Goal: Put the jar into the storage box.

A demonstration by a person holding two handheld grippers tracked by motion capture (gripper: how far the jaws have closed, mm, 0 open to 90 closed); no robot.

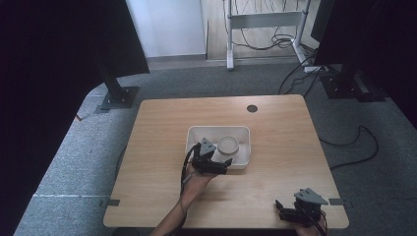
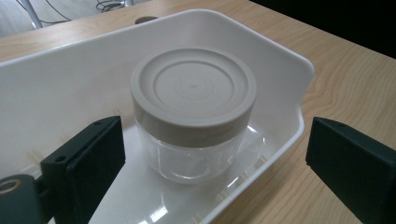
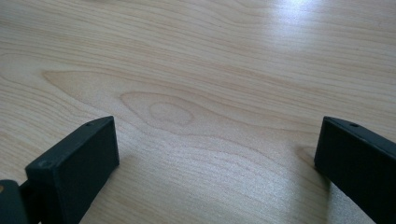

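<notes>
Glossy white plastic tray [image 2: 289,93], clear jar [image 2: 187,158] with matt beige lid [image 2: 194,88], smooth wood-grain table [image 3: 210,70]

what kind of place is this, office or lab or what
Probably a lab or test room set up for recording: a bare wooden table on grey carpet, loose cables across the floor, and black stand bases beside the table.
</notes>
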